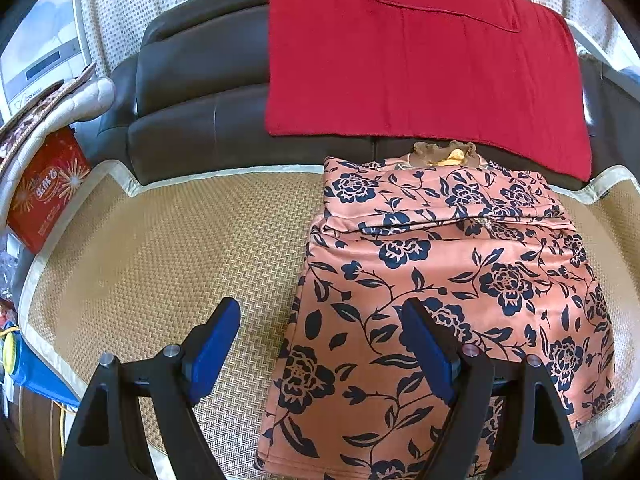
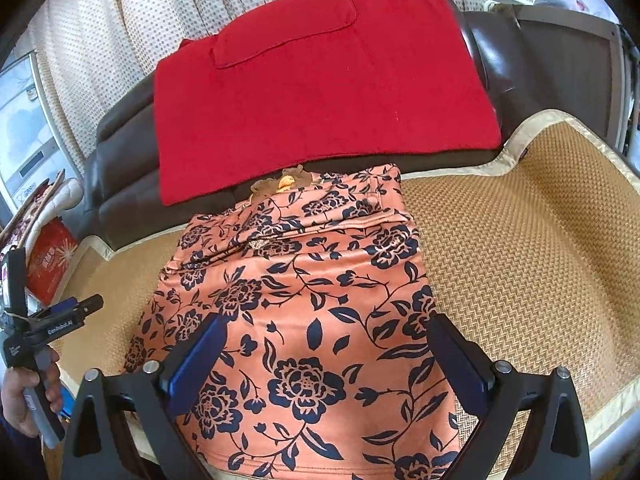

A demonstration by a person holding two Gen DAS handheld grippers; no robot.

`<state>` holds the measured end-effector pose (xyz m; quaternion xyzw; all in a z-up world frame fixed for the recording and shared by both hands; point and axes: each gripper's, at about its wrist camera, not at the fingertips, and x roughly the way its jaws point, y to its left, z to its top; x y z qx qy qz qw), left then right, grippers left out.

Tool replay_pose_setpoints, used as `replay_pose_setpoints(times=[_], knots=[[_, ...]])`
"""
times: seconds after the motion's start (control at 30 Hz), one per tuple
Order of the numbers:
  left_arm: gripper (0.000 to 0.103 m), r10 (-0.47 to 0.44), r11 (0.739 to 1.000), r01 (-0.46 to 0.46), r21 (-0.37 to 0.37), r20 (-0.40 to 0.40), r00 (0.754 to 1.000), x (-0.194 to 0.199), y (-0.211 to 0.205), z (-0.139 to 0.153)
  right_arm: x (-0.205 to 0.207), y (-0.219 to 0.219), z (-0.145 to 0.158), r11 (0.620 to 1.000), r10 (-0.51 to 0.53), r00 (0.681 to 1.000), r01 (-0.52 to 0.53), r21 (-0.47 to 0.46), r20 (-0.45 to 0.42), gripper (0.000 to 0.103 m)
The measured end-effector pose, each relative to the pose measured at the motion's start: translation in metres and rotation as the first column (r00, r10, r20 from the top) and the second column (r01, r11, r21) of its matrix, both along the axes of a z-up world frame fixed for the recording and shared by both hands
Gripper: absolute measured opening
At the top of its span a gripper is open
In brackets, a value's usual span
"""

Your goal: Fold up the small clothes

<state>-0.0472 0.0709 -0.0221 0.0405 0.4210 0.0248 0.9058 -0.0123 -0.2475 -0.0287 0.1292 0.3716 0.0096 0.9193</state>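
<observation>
An orange garment with a dark blue flower print (image 1: pixel 440 288) lies flat on the woven mat, its sleeves folded in and its brown collar (image 1: pixel 444 154) at the far end. It also shows in the right wrist view (image 2: pixel 304 312). My left gripper (image 1: pixel 320 344) is open and empty above the garment's left edge, one finger over the mat and one over the cloth. My right gripper (image 2: pixel 328 356) is open and empty above the garment's near middle. The left gripper also shows at the left of the right wrist view (image 2: pixel 76 312), held in a hand.
A woven straw mat (image 1: pixel 160 260) covers the seat of a dark leather sofa (image 1: pixel 192 92). A red folded cloth (image 1: pixel 420 52) hangs over the backrest. A red box (image 1: pixel 44 188) and a cushion stand at the left. A dotted curtain (image 2: pixel 132 24) hangs behind.
</observation>
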Motion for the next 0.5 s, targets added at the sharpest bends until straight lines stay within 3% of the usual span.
replay_pose_setpoints(times=[0.5], knots=[[0.083,0.0,1.0,0.0,-0.008,-0.013,1.0,0.0046,0.0001,-0.006,0.0036,0.0004,-0.0049,1.0,-0.002,1.0,0.002,-0.005,-0.011,0.101]])
